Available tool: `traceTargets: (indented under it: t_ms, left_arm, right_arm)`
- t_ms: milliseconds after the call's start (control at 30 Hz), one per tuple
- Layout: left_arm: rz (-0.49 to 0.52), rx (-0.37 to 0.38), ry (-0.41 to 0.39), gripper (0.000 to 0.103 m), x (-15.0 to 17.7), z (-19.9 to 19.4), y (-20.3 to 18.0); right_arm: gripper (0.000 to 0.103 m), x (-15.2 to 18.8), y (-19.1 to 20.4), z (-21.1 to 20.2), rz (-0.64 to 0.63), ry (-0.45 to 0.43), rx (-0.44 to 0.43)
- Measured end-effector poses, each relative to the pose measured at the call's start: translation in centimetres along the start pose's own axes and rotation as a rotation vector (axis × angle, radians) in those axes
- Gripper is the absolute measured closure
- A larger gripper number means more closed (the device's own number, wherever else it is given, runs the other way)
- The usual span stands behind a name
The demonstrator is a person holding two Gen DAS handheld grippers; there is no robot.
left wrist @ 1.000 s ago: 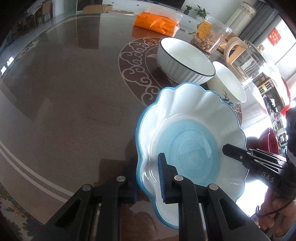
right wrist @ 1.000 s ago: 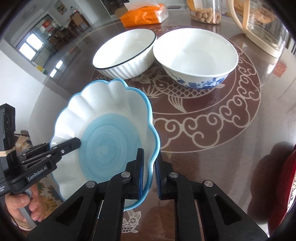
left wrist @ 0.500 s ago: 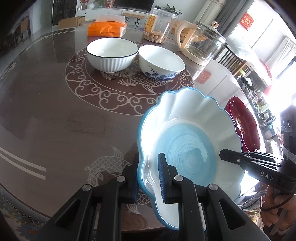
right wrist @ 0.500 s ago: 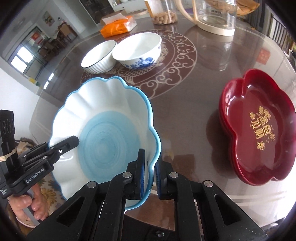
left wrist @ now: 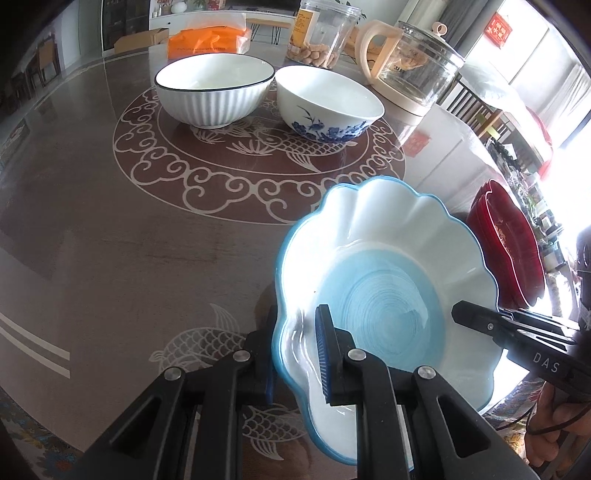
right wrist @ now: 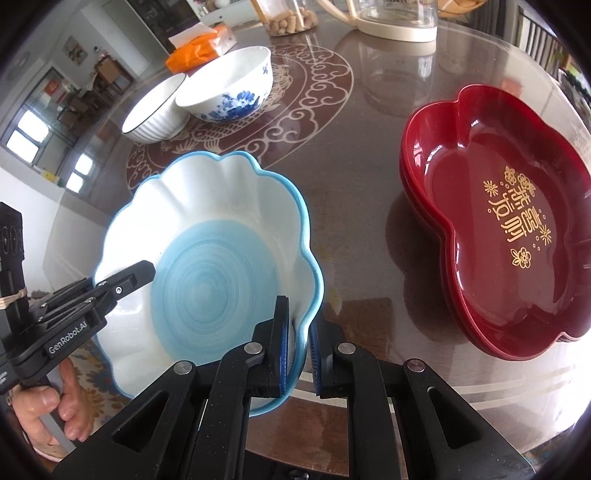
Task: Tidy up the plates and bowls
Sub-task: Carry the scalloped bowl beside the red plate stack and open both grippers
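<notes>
A scalloped white plate with a blue centre and blue rim (left wrist: 384, 288) (right wrist: 207, 258) is held above the table's near edge by both grippers. My left gripper (left wrist: 295, 354) is shut on its left rim. My right gripper (right wrist: 297, 347) is shut on its right rim; it also shows in the left wrist view (left wrist: 517, 336). A stack of red lobed plates (right wrist: 517, 229) (left wrist: 509, 251) lies on the table to the right. A ribbed white bowl with a dark rim (left wrist: 212, 92) (right wrist: 155, 110) and a white bowl with blue flowers (left wrist: 328, 107) (right wrist: 229, 86) stand side by side at the table's middle.
The brown patterned table (left wrist: 110, 229) carries a glass kettle (left wrist: 410, 70), a clear jar of snacks (left wrist: 321, 33) and an orange packet (left wrist: 207, 38) at the back. A patterned rug (right wrist: 92, 373) lies below the near edge.
Both grippers have carried the blue plate to the right; the red plates now fill more of the right wrist view, and the two bowls sit farther left.
</notes>
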State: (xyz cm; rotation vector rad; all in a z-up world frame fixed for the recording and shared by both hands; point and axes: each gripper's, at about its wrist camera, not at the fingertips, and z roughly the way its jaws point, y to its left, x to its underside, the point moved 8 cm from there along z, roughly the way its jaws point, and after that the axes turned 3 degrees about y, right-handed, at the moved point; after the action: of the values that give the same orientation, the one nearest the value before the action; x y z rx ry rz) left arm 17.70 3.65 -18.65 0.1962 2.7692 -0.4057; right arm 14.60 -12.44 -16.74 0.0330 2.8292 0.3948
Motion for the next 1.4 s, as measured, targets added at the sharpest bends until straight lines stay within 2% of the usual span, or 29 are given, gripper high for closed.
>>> traceTargets:
  t_ms: [167, 233, 267, 300, 333, 367, 400, 433, 533, 700, 867, 1000, 1167, 1267, 1333, 1400]
  left_arm:
    - [0.0, -0.017, -0.072, 0.084, -0.7, -1.1, 0.1]
    - [-0.026, -0.019, -0.085, 0.084, -1.1, -1.9, 0.9]
    - [-0.04, -0.015, -0.093, 0.081, -1.3, -2.3, 1.3]
    - [-0.054, -0.019, -0.103, 0.071, -1.5, -2.8, 1.8]
    - [-0.068, -0.042, -0.124, 0.054, -1.6, -3.4, 2.5]
    - [-0.08, -0.072, -0.154, 0.044, -1.7, -4.0, 3.2]
    - [-0.09, -0.101, -0.189, 0.027, -1.8, -4.8, 3.8]
    - [-0.095, -0.127, -0.222, 0.021, -1.7, -5.6, 4.4]
    - [-0.085, -0.155, -0.248, 0.021, -1.3, -7.1, 5.3]
    - [-0.079, -0.165, -0.231, 0.021, -0.8, -7.8, 6.1]
    - [-0.063, -0.216, -0.201, 0.021, -0.3, -7.9, 6.5]
    - [-0.081, -0.175, -0.156, 0.021, -0.9, -7.6, 7.0]
    - [-0.143, -0.12, -0.151, 0.021, -3.7, -8.2, 8.1]
    - [-0.164, -0.087, -0.164, 0.021, -6.0, -8.7, 7.9]
    - [-0.149, -0.063, -0.131, 0.021, -7.5, -7.9, 7.1]
    - [-0.148, -0.03, -0.097, 0.021, -8.9, -6.7, 6.2]
  right_arm:
    - [0.084, -0.6, 0.0, -0.2, 0.001, -0.036, -0.003]
    - [0.065, -0.7, 0.0, -0.7, 0.006, -0.053, -0.009]
    - [0.048, -0.8, 0.0, -1.2, 0.012, -0.068, -0.015]
    - [0.043, -0.9, 0.0, -1.8, 0.015, -0.088, -0.014]
    - [0.043, -1.0, 0.0, -2.4, 0.011, -0.111, -0.009]
    - [0.043, -1.1, 0.0, -2.9, 0.004, -0.129, -0.006]
    - [0.042, -1.1, 0.1, -3.5, -0.001, -0.147, -0.003]
    - [0.042, -1.1, 0.1, -4.0, -0.005, -0.165, 0.001]
    - [0.041, -1.0, 0.3, -5.5, -0.028, -0.209, 0.014]
    - [0.038, -0.7, 0.8, -6.6, -0.055, -0.241, 0.023]
    - [0.038, -0.5, 1.2, -6.9, -0.085, -0.24, 0.035]
    - [0.037, -1.3, 2.1, -7.4, -0.147, -0.234, 0.052]
    - [0.037, -4.7, 3.6, -7.7, -0.21, -0.206, 0.014]
    - [0.037, -8.0, 3.2, -7.0, -0.146, -0.15, -0.048]
    - [0.037, -10.4, 2.8, -6.2, -0.103, -0.11, -0.073]
    - [0.037, -12.9, 2.6, -5.0, -0.089, -0.083, -0.058]
